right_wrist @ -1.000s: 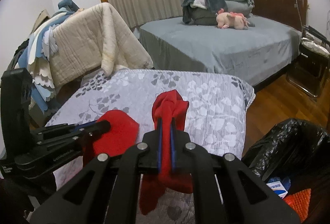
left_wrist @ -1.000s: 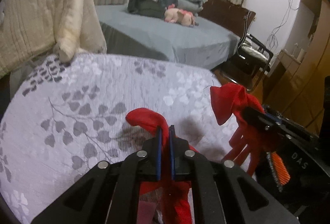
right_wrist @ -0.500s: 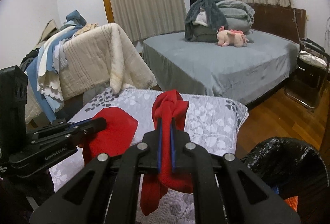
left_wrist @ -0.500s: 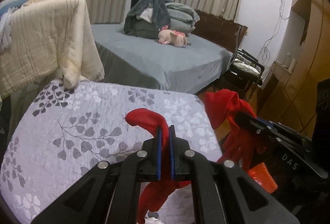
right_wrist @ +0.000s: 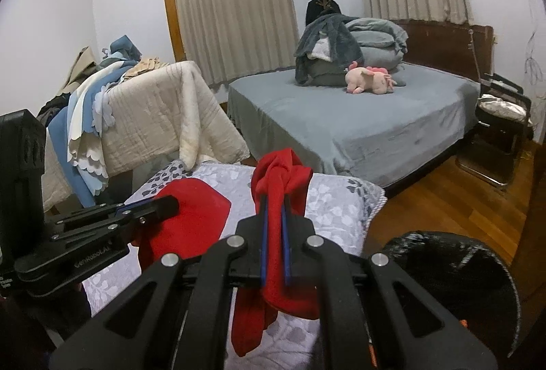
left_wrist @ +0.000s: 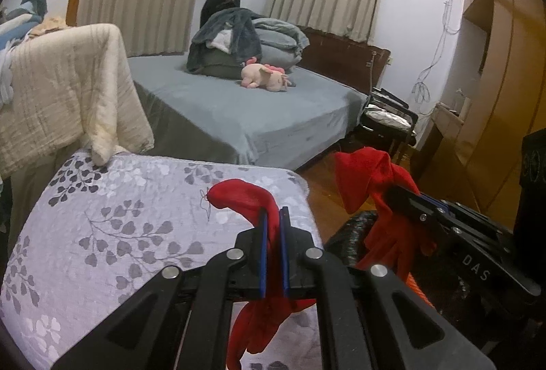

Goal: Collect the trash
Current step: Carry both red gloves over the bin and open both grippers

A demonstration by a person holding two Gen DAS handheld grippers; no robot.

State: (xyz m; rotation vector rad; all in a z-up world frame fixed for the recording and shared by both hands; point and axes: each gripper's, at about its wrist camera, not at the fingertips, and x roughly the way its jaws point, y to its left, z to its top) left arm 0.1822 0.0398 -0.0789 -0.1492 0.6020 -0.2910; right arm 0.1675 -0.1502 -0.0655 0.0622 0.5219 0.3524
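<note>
My left gripper [left_wrist: 272, 216] is shut on a red cloth [left_wrist: 245, 199] that hangs down below its fingers. My right gripper [right_wrist: 274, 203] is shut on a second red cloth [right_wrist: 283, 172], knotted at the top and hanging below. Each gripper shows in the other's view: the right one [left_wrist: 396, 196] at the right with its red cloth [left_wrist: 361, 172], the left one [right_wrist: 167, 203] at the left with its red cloth [right_wrist: 198, 213]. Both are held above a grey leaf-patterned cushion [left_wrist: 119, 226]. A black trash bag [right_wrist: 454, 271] lies open at the lower right.
A grey bed [right_wrist: 358, 117] with folded blankets and a pink plush toy [right_wrist: 370, 82] stands behind. A cream quilt [left_wrist: 65, 83] hangs over furniture at the left. A black chair [right_wrist: 501, 131] stands on the wooden floor [right_wrist: 426, 206] at the right.
Both grippers have risen with their red cloths. The views have tilted up, showing more of the room and less of the cushion and bag.
</note>
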